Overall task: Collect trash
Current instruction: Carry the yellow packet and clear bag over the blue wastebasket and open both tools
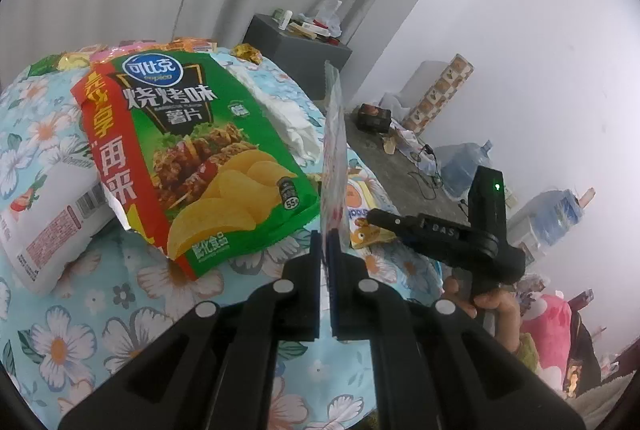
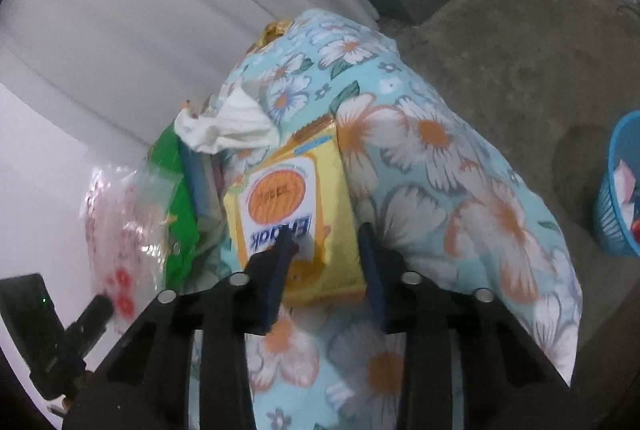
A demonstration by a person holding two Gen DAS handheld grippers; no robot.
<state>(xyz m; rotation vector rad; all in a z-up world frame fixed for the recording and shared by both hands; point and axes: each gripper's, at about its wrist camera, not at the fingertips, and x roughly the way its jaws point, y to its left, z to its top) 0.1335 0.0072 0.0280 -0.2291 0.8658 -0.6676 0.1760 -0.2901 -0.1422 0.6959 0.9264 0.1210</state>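
Risk: our right gripper [image 2: 326, 266], jaws apart around the yellow packet [image 2: 296, 206] at the quilt's [image 2: 460, 158] edge, may snag fabric; left gripper [image 1: 325, 250] grips a clear wrapper [image 1: 334, 158].

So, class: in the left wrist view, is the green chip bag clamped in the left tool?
No: the left tool is shut on a clear plastic wrapper; the green chip bag lies beside it on the floral quilt.

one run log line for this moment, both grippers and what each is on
left gripper: shut on clear wrapper | right gripper: open, astride yellow snack pack | blue basket: on floor
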